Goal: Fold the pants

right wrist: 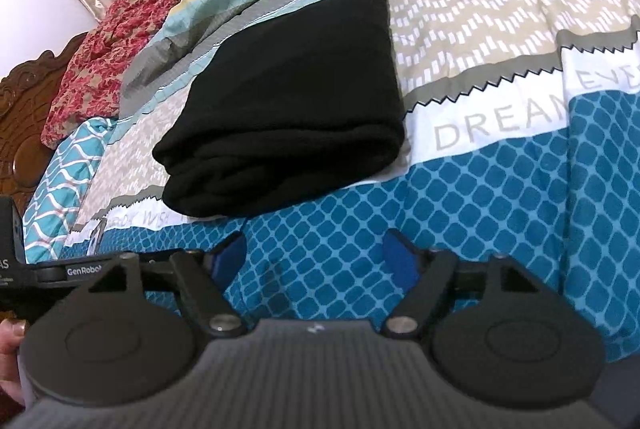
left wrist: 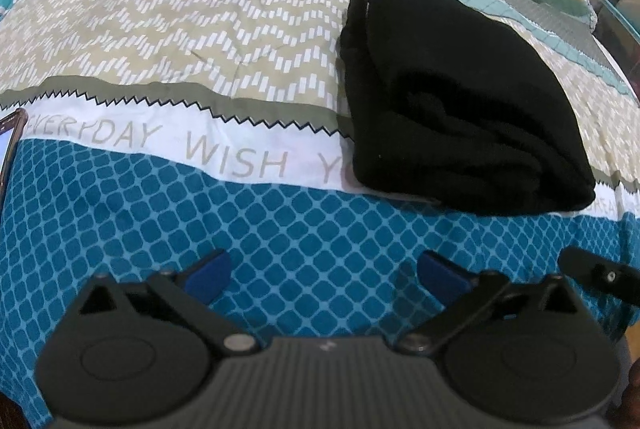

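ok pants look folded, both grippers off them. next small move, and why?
Probably just draw both grippers back and stop. The black pants lie as a compact layered bundle on the bedspread, with no leg trailing out. The left gripper and the right gripper are both open, short of the bundle, nothing between their fingers. At most, a light press on the top layer to flatten it.

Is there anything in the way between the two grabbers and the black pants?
Nothing visible. Only bare blue-patterned bedspread lies between the open left gripper and the folded black pants, and between the open right gripper and the pants.
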A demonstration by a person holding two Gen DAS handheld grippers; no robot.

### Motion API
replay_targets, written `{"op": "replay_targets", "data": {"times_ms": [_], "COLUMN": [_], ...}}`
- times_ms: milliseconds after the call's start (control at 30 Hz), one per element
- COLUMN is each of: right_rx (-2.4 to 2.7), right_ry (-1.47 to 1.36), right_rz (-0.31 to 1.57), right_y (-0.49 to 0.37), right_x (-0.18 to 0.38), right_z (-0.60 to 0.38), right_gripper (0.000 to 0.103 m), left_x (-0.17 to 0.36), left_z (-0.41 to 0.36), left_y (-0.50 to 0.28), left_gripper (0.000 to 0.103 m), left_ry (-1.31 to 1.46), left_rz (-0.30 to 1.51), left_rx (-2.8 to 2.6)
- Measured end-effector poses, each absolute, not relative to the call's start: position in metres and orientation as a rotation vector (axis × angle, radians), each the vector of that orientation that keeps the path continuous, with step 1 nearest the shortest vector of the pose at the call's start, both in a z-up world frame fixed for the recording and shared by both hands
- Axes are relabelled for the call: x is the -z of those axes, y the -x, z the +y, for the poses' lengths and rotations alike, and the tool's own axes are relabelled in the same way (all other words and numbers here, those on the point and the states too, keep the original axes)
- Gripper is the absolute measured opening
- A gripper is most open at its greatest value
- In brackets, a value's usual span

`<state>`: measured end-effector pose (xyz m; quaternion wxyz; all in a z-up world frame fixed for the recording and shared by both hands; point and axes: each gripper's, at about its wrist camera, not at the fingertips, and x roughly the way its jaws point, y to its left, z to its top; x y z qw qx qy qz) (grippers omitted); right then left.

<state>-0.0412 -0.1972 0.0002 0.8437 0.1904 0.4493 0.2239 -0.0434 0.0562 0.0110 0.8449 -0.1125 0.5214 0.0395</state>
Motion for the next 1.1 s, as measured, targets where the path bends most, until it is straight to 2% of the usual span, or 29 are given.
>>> {"op": "replay_targets", "data": {"times_ms": [200, 533, 767, 1100], "right_rx": [-0.489, -0.510, -0.529, -0.530], "right_ry": [-0.449, -0.450, -0.437, -0.418], "right_rz": [0.942, 0.930, 0.923, 0.924], "right_y": [0.041, 0.041, 0.044, 0.046], "right_x": [0.002, 0.002, 0.002, 0.002], "right_z": [-0.200, -0.197, -0.194, -0.189], "right_gripper": [0.087, 0.093, 0.103, 0.103], "left_x": [-0.008, -0.007, -0.009, -0.009], "left_z": [0.056, 0.062, 0.060, 0.076], "left_y": [0.043, 0.048, 0.047, 0.044], "left_gripper": [0.103, 0.103, 0.103, 0.103], "left_ry": [0.242, 0.297, 0.286, 0.395], "left_rz": [1.102, 1.060, 1.072, 1.078], "left_rx": [-0.090, -0.092, -0.090, -0.069]}}
